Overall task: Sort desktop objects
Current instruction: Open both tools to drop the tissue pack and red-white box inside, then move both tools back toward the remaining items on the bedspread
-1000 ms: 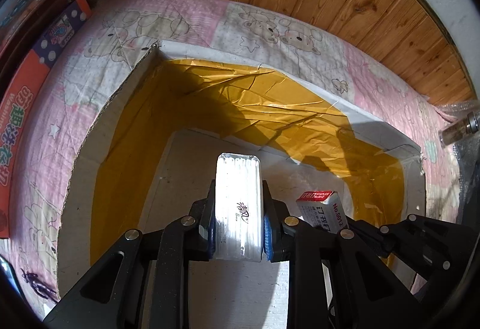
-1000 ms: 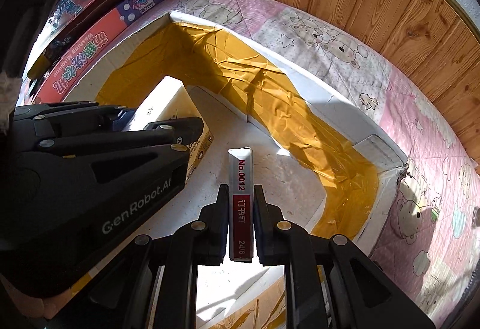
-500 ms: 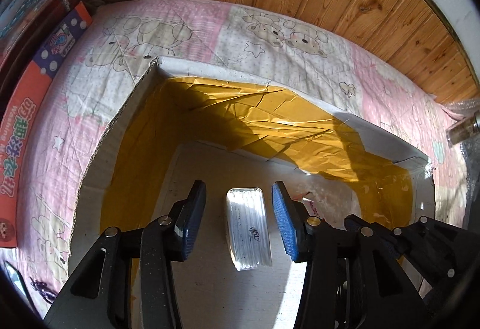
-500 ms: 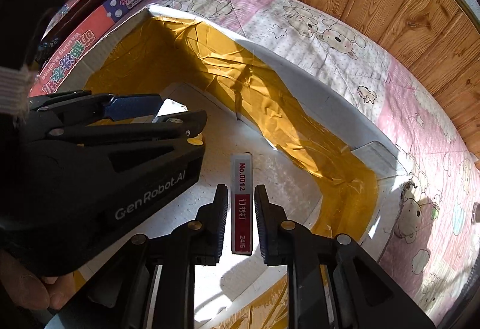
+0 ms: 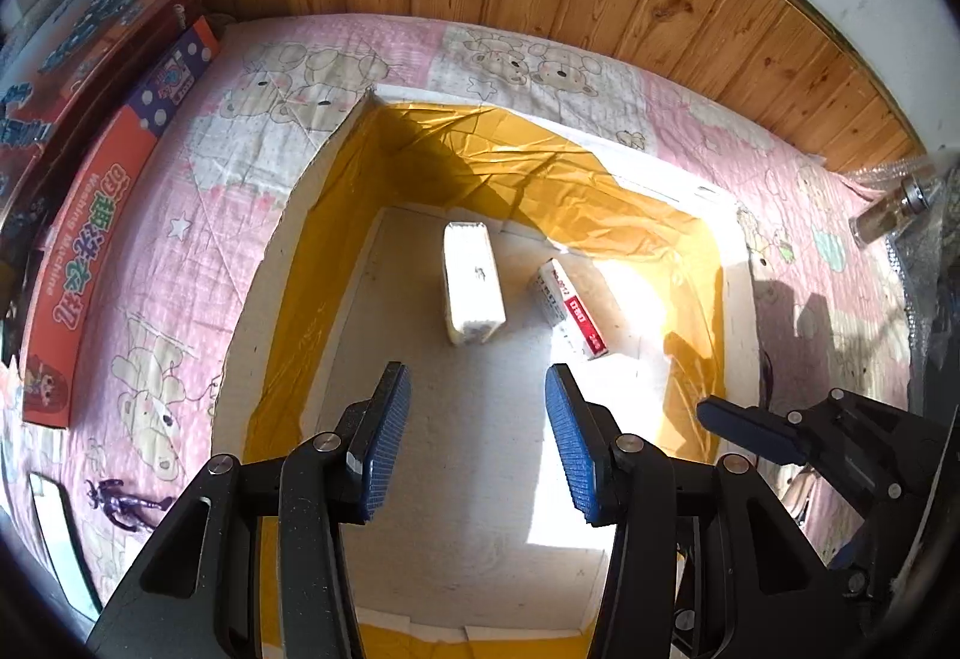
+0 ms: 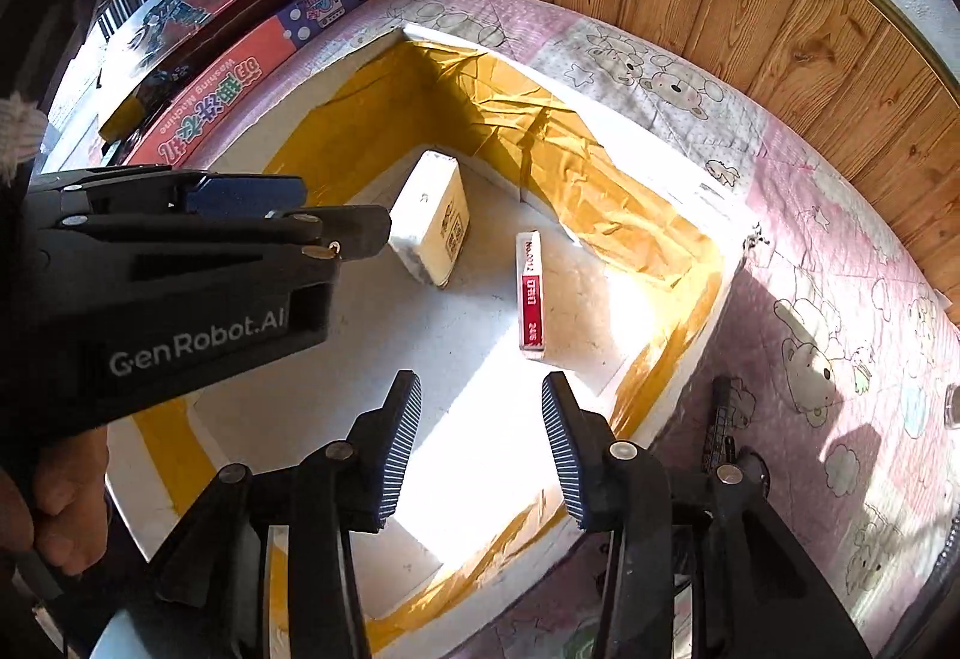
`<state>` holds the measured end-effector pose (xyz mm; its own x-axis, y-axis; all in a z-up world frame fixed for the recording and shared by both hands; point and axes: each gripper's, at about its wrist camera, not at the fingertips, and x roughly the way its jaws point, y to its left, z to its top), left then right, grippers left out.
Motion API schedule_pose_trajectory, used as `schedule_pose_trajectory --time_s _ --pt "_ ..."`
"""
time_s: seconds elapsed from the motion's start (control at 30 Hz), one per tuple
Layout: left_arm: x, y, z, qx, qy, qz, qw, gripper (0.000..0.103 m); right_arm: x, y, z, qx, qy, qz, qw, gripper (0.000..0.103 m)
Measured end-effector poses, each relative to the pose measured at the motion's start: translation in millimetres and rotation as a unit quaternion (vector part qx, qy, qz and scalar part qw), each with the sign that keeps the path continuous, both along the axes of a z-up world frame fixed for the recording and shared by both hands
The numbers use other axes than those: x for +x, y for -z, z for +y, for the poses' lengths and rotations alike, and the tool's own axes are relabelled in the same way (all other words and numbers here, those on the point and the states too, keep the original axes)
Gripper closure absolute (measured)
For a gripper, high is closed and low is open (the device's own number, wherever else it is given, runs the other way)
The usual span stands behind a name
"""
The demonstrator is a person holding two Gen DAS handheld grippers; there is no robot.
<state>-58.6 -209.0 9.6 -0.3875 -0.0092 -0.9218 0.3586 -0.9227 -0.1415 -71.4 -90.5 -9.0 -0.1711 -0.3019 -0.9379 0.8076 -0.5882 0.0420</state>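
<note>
Both grippers, left gripper (image 5: 477,440) wide apart and right gripper (image 6: 480,443) opening, empty above tissue pack (image 5: 473,291) and staple box (image 6: 530,294).

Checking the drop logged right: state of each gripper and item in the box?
Left gripper: empty, open.
Right gripper: empty, jaws opening.
White rectangular tissue pack: lying on box floor, free.
Red-and-white slim staple box: on its edge, free.
Yellow-taped white foam box: top open.

The black left gripper (image 5: 477,443) stands wide and empty, while the black right gripper's (image 6: 480,449) blue-padded jaws are opening, also empty.
</note>
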Motion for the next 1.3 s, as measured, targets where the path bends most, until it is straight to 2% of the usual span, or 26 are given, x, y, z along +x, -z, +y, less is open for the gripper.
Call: schedule_pose_trajectory --time_s 0.27,0.47,0.7,0.87,1.07,1.2,1.3 --pt "54.7 -31.9 44.1 -0.01 0.028 0.024 0.9993 0.054 52.4 -22.1 41.5 -0.037 -0.007 0.009 0.999 0.056" --pt "85.1 -50.8 72.8 -0.017 0.041 0.049 0.9978 0.054 88.9 -37.2 66.2 -0.049 -0.015 0.053 0.997 0.056" --pt "122.7 -60.8 103.9 -0.026 0.063 0.074 0.9949 0.054 125.4 -43.4 103.7 -0.073 -0.019 0.072 0.995 0.055" --pt "149.8 -57.9 130.8 -0.024 0.084 0.09 0.9921 0.054 147.4 -35.9 143.6 -0.097 -0.006 0.064 0.993 0.054" --pt "162.9 -38.5 170.7 -0.009 0.124 0.082 0.9888 0.054 161.1 -21.5 206.7 -0.125 0.039 0.045 0.99 0.054" --pt "158.6 -28.4 198.8 -0.004 0.157 0.078 0.9845 0.054 160.4 -5.8 251.0 -0.119 0.079 0.035 0.989 0.053" --pt "153.4 -16.1 220.1 0.018 0.174 0.067 0.9823 0.054 150.6 10.3 282.9 -0.104 0.119 0.026 0.987 0.053"
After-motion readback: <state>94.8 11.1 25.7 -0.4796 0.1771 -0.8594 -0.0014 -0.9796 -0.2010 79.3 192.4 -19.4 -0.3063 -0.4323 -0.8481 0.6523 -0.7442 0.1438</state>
